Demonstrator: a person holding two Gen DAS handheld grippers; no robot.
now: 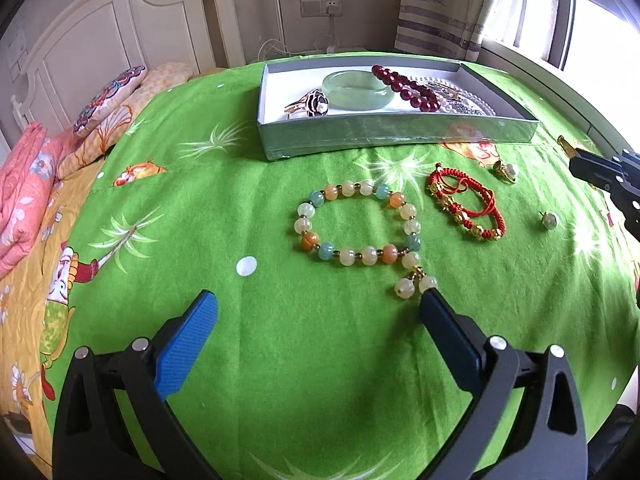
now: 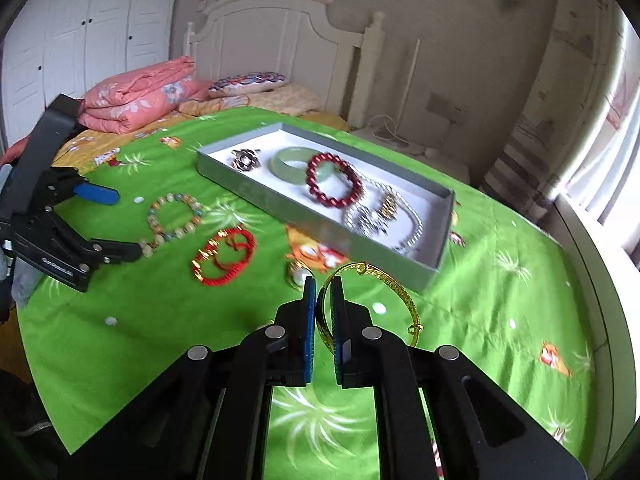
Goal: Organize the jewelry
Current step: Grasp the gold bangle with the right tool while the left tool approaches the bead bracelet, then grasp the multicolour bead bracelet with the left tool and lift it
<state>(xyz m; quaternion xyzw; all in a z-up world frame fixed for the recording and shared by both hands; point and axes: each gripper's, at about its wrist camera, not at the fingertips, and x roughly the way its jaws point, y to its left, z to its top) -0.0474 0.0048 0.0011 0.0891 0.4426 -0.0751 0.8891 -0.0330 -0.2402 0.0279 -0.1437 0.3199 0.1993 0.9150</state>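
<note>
On the green cloth of the bed, the left tongs are spread wide and hold nothing. The pastel bead bracelet lies flat just ahead of them, on the near side of the grey box; its two dangling beads sit right at the tip of the tongs' right finger, and I cannot tell if they touch. Its loop is stretched sideways, parallel to the box's near wall, so these tongs look best placed to take it.

Right of that bracelet lies the red cord bracelet, then a small ring close to the box's near wall and a small stud further from it.

Further right, the right tongs are clamped on the gold bangle, gripping its left rim. The bangle stands near the box's near corner, and the box lies ahead and slightly left. The drop probably depends on lifting the ring over that wall.

The left view shows only the tip of the right tongs and not the bangle. The right view shows the silver chain filling the box's right end, with bare floor around the green bangle.
</note>
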